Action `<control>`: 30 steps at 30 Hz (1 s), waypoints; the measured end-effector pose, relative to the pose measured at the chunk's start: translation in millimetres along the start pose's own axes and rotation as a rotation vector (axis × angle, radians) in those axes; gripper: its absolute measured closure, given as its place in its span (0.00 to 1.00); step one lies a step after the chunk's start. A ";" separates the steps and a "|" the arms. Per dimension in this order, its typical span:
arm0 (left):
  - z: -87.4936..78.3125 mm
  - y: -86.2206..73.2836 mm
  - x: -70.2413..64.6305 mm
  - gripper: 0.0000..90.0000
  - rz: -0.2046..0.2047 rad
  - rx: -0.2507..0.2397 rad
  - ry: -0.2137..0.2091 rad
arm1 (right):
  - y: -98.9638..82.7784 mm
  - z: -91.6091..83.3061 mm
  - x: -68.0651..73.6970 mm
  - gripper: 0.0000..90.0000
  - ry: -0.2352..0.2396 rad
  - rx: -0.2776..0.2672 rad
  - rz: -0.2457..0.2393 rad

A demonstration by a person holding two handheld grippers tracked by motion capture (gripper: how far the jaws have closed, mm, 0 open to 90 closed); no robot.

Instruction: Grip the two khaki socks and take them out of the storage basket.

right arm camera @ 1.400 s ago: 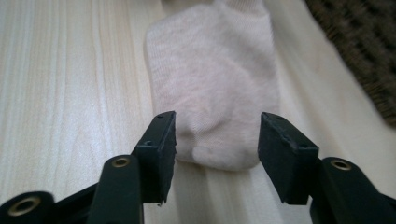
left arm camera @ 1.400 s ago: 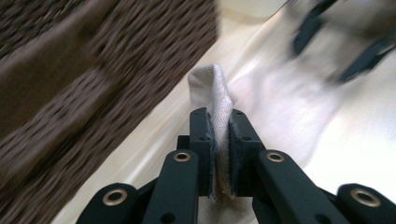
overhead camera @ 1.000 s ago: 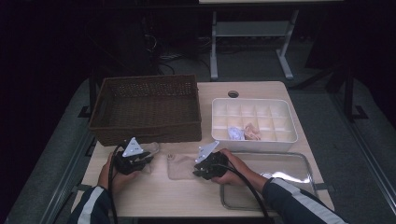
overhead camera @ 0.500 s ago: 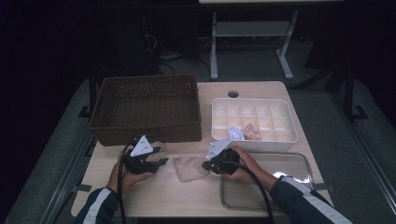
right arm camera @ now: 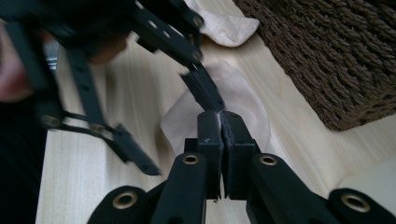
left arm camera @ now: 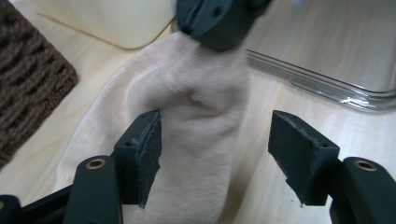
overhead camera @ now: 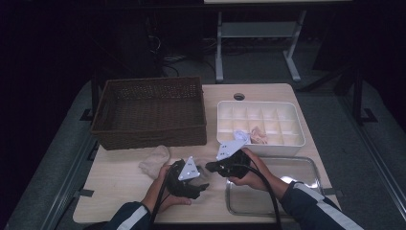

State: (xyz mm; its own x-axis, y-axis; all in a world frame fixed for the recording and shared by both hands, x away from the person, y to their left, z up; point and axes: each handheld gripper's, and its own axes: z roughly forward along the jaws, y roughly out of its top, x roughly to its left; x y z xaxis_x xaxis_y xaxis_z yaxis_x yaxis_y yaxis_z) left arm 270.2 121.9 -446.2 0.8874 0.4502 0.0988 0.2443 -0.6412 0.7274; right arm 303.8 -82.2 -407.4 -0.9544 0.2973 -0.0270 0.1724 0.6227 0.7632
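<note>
A beige sock (left arm camera: 196, 116) rises off the light wooden table, pinched at its top end by my right gripper (left arm camera: 215, 18). In the right gripper view that gripper (right arm camera: 219, 114) has its jaws pressed together on the sock's (right arm camera: 243, 98) edge. My left gripper (left arm camera: 215, 126) straddles the sock lower down. Its jaws have just been opening and its pads stand apart from the cloth. In the high view the left gripper (overhead camera: 203, 184) sits near the table's front edge, just left of the right gripper (overhead camera: 211, 166).
A second beige sock (overhead camera: 154, 160) lies crumpled left of the left hand, in front of the brown wicker basket (overhead camera: 148, 108). A white compartment box (overhead camera: 261, 122) with a pinkish cloth (overhead camera: 257, 135) stands at the right. A clear shallow tray (overhead camera: 287, 196) lies under the right forearm.
My left gripper has moved right towards the right gripper and opened its jaws. The right gripper has risen slightly with the sock. The second sock now lies uncovered at the left.
</note>
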 end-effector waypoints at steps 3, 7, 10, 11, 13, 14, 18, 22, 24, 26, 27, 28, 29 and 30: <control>2.4 -2.6 2.5 0.54 0.018 0.007 0.038 | 0.8 -0.2 1.4 0.96 0.005 -0.011 0.002; -2.4 -4.1 7.1 0.75 0.037 -0.001 0.029 | 2.0 -1.4 3.0 0.96 0.011 -0.020 0.010; -5.5 -3.6 6.3 0.94 0.056 -0.022 0.007 | 3.3 -2.3 3.8 0.96 0.012 -0.033 -0.002; -6.4 -3.4 6.1 0.98 0.064 -0.024 0.006 | 4.0 -2.7 4.5 0.96 0.010 -0.039 -0.003; -11.1 -3.4 8.5 0.99 0.069 -0.041 -0.011 | 5.1 -3.6 5.6 0.93 0.014 -0.054 0.006; -14.7 -3.9 10.6 0.99 0.065 -0.056 -0.010 | 5.9 -5.7 6.3 0.86 0.003 -0.077 0.016; -35.0 -10.6 27.5 0.99 -0.031 -0.162 -0.025 | 7.4 -13.6 2.2 0.74 -0.074 -0.127 0.030; -55.3 -25.0 45.1 0.99 -0.144 -0.233 -0.012 | 6.6 -18.9 -1.8 0.80 -0.087 -0.134 0.047; -61.7 -33.9 52.9 0.99 -0.187 -0.244 0.007 | 5.8 -15.7 -2.2 0.84 -0.090 -0.110 0.031; -65.3 -43.0 58.8 0.99 -0.198 -0.214 0.046 | 5.8 -10.4 -1.8 0.87 -0.076 -0.088 0.013; -66.2 -46.9 61.1 0.98 -0.211 -0.208 0.048 | 6.3 -6.5 -0.8 0.88 -0.073 -0.069 -0.001; -66.8 -53.2 65.2 0.98 -0.232 -0.184 0.055 | 6.6 -3.7 -0.3 0.89 -0.074 -0.059 -0.011; -66.8 -57.7 67.5 0.98 -0.248 -0.164 0.065 | 7.2 1.1 0.0 0.90 -0.066 -0.042 -0.030; -67.0 -62.0 69.1 0.97 -0.263 -0.157 0.063 | 8.1 4.9 1.1 0.91 -0.064 -0.032 -0.030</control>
State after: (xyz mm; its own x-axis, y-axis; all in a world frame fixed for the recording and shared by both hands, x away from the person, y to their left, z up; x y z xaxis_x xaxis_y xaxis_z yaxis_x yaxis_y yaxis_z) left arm 290.2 234.4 -439.0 0.7746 0.6288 -0.0678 0.3943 -0.3963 0.8291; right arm 305.3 -73.3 -404.4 -0.9412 0.3256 -0.0907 0.1353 0.6090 0.7815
